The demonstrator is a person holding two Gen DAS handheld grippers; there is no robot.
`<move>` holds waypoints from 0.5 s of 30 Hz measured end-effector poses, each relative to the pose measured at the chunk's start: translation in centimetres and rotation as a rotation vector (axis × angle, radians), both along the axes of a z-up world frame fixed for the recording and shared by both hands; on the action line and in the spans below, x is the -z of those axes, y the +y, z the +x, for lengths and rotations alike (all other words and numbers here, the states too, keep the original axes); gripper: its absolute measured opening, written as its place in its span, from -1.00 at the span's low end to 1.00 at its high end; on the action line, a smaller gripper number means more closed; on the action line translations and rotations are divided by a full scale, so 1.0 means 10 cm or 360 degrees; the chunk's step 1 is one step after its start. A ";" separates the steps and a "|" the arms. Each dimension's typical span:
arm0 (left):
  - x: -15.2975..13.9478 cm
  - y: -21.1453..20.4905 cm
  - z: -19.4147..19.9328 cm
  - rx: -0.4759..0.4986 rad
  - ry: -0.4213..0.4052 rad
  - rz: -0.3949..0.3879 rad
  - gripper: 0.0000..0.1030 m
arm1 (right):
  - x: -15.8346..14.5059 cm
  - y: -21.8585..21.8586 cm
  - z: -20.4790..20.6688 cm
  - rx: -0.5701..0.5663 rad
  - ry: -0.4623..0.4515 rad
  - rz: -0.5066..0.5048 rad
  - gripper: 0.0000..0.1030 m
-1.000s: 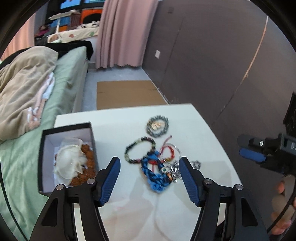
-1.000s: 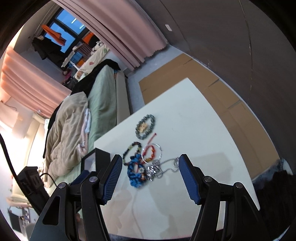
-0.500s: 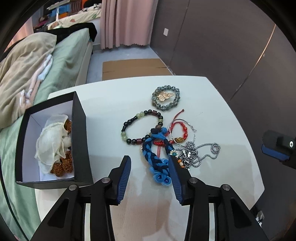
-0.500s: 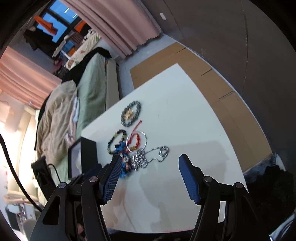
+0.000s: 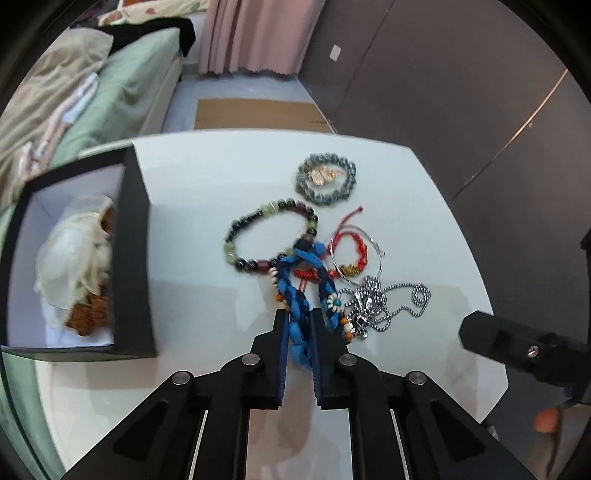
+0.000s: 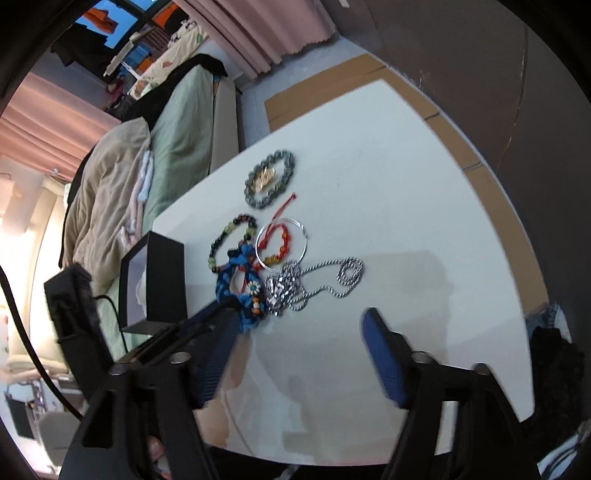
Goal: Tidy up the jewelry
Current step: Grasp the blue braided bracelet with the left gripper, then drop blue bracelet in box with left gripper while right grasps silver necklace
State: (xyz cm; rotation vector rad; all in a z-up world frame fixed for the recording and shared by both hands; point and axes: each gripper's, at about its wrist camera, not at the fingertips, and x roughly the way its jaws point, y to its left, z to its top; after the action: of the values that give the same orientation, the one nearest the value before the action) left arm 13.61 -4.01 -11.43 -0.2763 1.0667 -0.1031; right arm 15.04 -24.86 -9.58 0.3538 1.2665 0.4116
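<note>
Left wrist view: left gripper (image 5: 297,325) low over the white table (image 5: 207,184), fingers pinched narrow on the near end of the blue braid (image 5: 295,295). Braid lies on the tabletop, its far end overlapping the dark bead bracelet (image 5: 269,232) and the red cord bracelet (image 5: 351,251). Thin wire hoop (image 5: 373,247) rings the red cord. Silver chain (image 5: 391,302) bunched just right of the braid, touching its beaded edge. Grey bead ring (image 5: 327,179) with a gold charm inside sits apart, farther back on the table.

Black box (image 5: 135,258), white inside, stands at the table's left edge, near the braid but not touching it. It holds a pale crumpled cloth (image 5: 74,254) over brown beads (image 5: 94,314).

Right gripper (image 5: 517,347) shows as a dark body at the right edge, off the table's right corner, apart from the jewelry.

Right wrist view: right gripper (image 6: 299,354) holds nothing; fingers spread wide, above the table's near part, short of the pile. Left gripper (image 6: 221,308) comes in from the left beside the box (image 6: 164,280), tip on the braid (image 6: 240,284). Chain (image 6: 317,280) trails right from the heap; hoop (image 6: 282,243) and red cord (image 6: 277,240) behind it; dark bracelet (image 6: 231,240) beside the box; grey ring (image 6: 269,179) farthest back.

Bed (image 6: 177,140) with a beige blanket runs along the table's far left. Pink curtain (image 5: 255,33) and cardboard (image 5: 258,114) on the floor beyond.
</note>
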 end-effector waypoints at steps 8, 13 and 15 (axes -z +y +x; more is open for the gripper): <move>-0.35 0.24 -0.14 -0.0081 -0.0166 -0.0062 -0.79 | 0.00 0.13 0.01 -0.0009 -0.0028 -0.0074 0.63; -0.55 0.46 -0.25 -0.0130 -0.0272 -0.0115 -0.79 | 0.04 0.28 0.03 -0.0059 -0.0034 -0.0162 0.62; -0.61 0.54 -0.29 -0.0153 -0.0307 -0.0140 -0.79 | 0.06 0.35 0.04 -0.0071 -0.0050 -0.0210 0.61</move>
State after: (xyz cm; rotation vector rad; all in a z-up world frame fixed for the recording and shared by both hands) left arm 10.72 1.43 -5.37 -0.3889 0.8571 -0.0887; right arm 15.44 -21.41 -10.18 0.2070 1.2658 0.3677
